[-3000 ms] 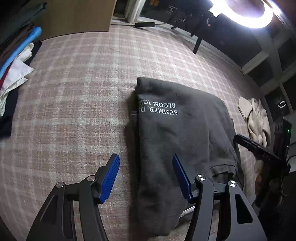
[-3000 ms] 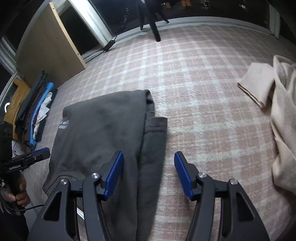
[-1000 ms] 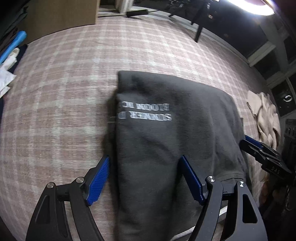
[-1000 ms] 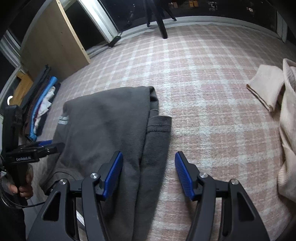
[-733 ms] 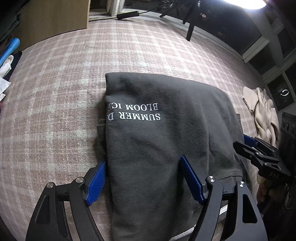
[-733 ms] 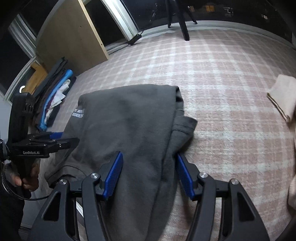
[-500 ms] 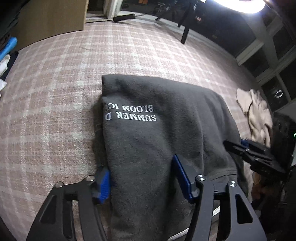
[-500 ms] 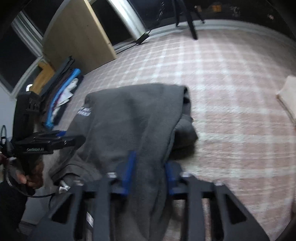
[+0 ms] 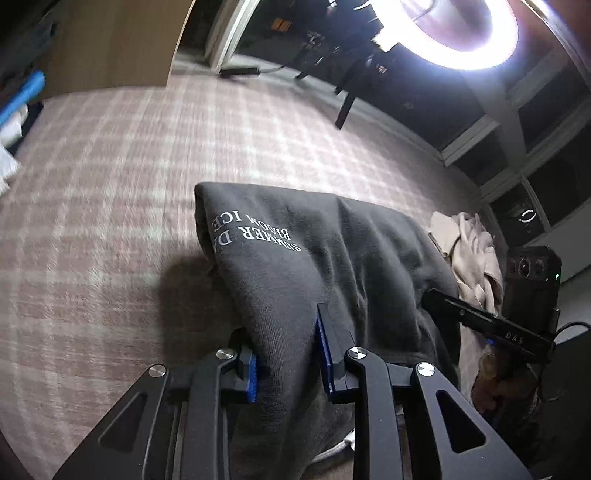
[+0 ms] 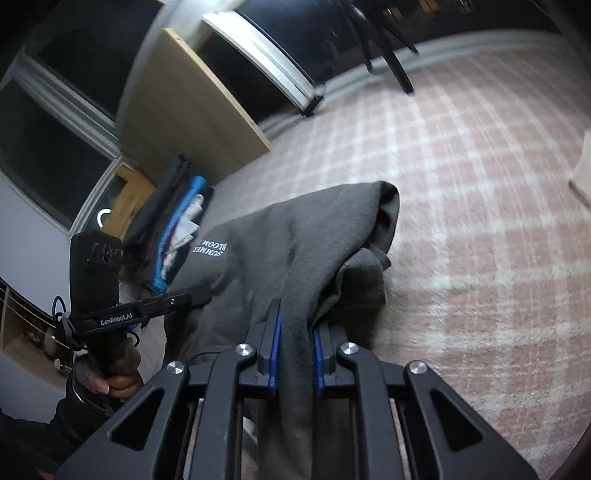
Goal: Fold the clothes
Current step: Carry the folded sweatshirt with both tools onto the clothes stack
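now both grippers pinch the sweatshirt [image 9: 332, 258].

Likely home room: plaid carpet [image 9: 110, 177], ring light [image 9: 461, 33], clothes pile [image 10: 177, 229].

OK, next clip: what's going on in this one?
A person is folding a dark grey sweatshirt on a plaid carpet, with a gripping tool in each hand. The left tool and the right tool are each clamped on the near edge, which is raised off the carpet. A beige garment lies off to one side.
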### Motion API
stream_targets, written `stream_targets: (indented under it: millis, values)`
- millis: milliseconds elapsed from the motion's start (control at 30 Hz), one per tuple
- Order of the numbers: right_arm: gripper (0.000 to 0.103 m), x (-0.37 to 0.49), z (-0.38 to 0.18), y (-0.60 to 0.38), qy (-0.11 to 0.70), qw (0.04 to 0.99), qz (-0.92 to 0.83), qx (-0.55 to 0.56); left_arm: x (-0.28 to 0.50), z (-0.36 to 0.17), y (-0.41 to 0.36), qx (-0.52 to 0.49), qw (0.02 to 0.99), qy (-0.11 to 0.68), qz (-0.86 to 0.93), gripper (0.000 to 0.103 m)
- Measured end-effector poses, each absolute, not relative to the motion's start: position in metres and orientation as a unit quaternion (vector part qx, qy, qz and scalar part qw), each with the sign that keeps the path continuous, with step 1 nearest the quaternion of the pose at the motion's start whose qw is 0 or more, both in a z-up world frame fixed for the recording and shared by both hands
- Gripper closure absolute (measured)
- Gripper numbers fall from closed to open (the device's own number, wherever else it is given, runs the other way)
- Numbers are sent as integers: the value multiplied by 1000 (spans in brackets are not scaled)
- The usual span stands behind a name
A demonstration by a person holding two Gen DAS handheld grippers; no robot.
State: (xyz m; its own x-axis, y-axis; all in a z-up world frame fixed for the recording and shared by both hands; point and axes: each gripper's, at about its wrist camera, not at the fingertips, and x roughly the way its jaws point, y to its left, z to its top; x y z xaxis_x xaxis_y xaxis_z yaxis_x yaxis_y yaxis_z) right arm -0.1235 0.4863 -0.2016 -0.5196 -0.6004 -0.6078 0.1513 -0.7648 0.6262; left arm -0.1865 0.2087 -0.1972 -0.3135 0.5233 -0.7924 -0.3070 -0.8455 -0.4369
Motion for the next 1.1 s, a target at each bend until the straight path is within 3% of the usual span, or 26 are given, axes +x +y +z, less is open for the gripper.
stream_targets:
  millis: [333, 867, 1100]
  values:
    - [89, -102, -103, 430, -216, 244, -876, 355, -182, -107, 152, -432, 288, -94, 850, 80]
    - [90, -188, -10, 140, -167, 293, -896, 288, -221, 30, -146, -347, 237, -18, 907, 80]
    - [90, -247, 3, 43, -159, 294, -896, 291, -281, 38, -221, -359, 213, -4, 909, 79]
